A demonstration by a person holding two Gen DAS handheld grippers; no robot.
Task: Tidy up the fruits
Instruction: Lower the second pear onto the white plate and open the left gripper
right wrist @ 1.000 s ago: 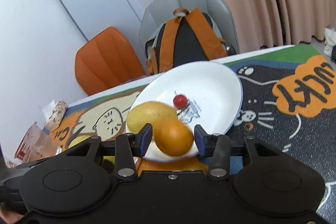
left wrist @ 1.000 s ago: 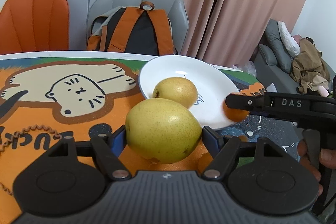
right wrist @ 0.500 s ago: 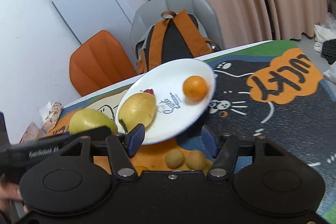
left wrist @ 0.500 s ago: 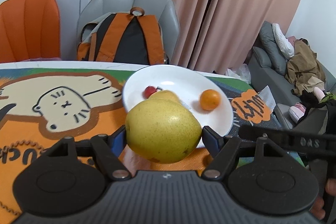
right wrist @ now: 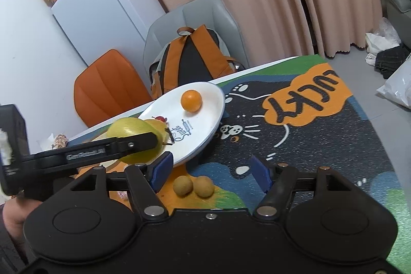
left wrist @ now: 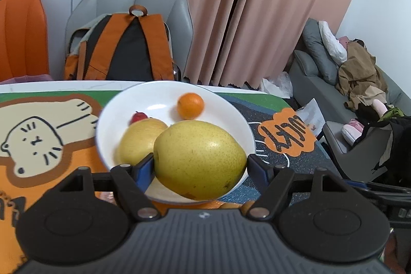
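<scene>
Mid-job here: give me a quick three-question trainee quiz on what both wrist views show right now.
1. True or false: the left tongs grip a pear.
2. Which fruit lies furthest back on the white plate: A) the orange, B) the small red fruit, C) a banana?
3. Fill in: between the right tongs, whose jaws are opening with nothing held, ____ small brown fruits sit on the mat.

Key: 1 true; 2 A; 3 two.
</scene>
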